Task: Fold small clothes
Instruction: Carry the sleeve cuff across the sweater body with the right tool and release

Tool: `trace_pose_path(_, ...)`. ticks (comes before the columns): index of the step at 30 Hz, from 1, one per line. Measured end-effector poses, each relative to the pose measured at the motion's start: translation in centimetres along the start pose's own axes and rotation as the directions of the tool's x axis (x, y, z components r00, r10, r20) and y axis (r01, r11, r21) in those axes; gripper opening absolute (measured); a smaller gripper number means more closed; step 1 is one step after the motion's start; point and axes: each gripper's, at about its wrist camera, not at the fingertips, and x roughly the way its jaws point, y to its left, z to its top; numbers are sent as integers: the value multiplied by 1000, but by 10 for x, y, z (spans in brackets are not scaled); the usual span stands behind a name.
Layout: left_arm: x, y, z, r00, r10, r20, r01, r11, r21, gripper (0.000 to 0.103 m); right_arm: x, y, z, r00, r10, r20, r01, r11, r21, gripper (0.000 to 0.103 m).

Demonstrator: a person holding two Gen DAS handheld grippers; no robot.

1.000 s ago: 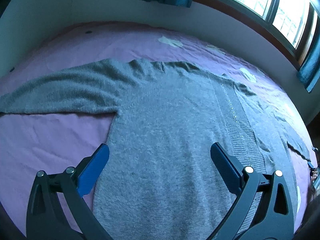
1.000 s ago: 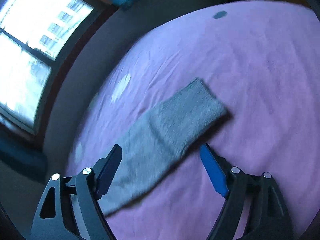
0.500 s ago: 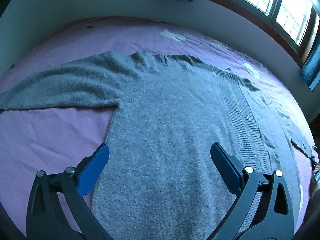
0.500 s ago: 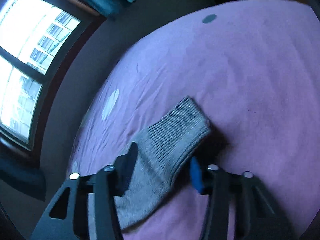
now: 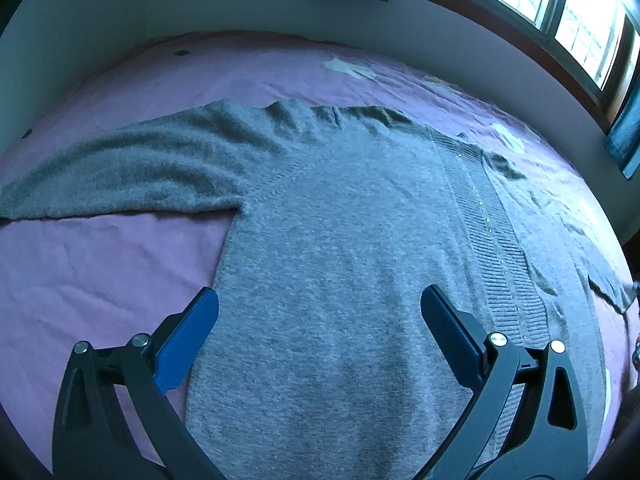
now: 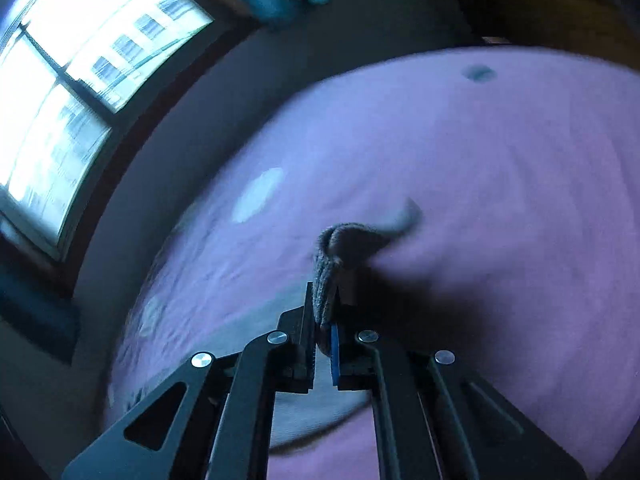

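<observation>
The right hand-held gripper (image 6: 325, 320) pinches the sweater's cuff (image 6: 352, 240) just ahead of its tips; carrying it slowly across the body should keep the fold flat (my judgement). The left hand-held gripper (image 5: 320, 320), spread wide, hovers tilted down over the grey sweater (image 5: 340, 240) on the purple bed (image 5: 100, 260).

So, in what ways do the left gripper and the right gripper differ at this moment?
The left gripper is open with its jaws wide apart, while the right gripper is shut on the sleeve cuff. The left gripper holds nothing and hangs over the flat body of the grey sweater; the right gripper has the sleeve cuff lifted above the purple sheet. Both have black frames and blue pads.
</observation>
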Motion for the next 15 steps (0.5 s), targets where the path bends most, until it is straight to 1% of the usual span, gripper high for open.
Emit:
trace_pose_path(3,-2,1,1,1000,1,7,-1,1000,0,101,-3,51,-10,998,64,-11,-65,994,-91,5)
trace_pose_path(5,-4,3,2,1000,1,11,-1,1000,-3,101,-1,89,-22,993,115,-37,-119,982,-146,5)
trace_pose_path(9,-6,5,4,1000,8,21,-8,1000,-5,101,3,159,-56,974,203,-97,-221,947,-233,5)
trace_pose_path(12,-8,6,5,999,17,30,-17,1000,1,101,8,211,-90,951,263,-165,-302,906,-295,5)
trace_pose_path(14,-8,7,6,999,15,29,-15,1000,-4,101,13,251,-118,927,300,-225,-363,869,-337,5)
trace_pose_path(15,-8,8,6,1000,14,28,-13,1000,-9,101,13,263,-127,919,310,-243,-380,857,-347,5)
